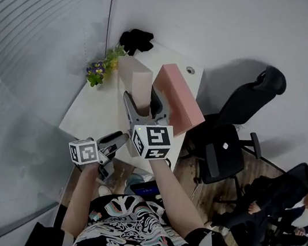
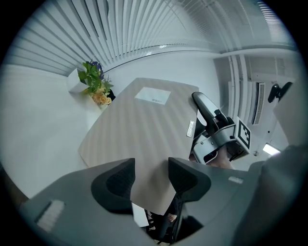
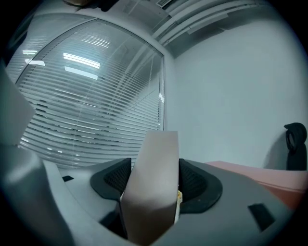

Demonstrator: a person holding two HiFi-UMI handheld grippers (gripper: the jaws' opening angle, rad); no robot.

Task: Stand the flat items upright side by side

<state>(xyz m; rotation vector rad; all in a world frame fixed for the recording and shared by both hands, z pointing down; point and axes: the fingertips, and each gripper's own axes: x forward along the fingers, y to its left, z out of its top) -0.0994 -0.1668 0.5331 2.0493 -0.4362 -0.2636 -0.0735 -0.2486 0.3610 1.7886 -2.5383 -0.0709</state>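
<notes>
A beige flat item [image 1: 135, 78] stands upright on the white table [image 1: 95, 109]. My right gripper [image 1: 145, 105] is shut on its upper edge. In the right gripper view the item [image 3: 156, 153] fills the gap between both pads of that gripper [image 3: 154, 185]. A pink flat item [image 1: 176, 97] stands upright just to its right, and its edge [image 3: 269, 175] also shows beside the right jaw. My left gripper [image 1: 113, 142] hangs low at the table's near edge. Its jaws [image 2: 151, 180] stand apart, facing the beige cover [image 2: 144, 129], which bears a white label. The right gripper [image 2: 211, 129] shows at that cover's right edge.
A small pot of flowers [image 1: 100, 68] [image 2: 94, 84] and a black object [image 1: 135, 40] sit at the table's far corner. Slatted blinds run along the left. A black office chair [image 1: 235, 127] stands right of the table, and a person [image 1: 281, 199] sits further right.
</notes>
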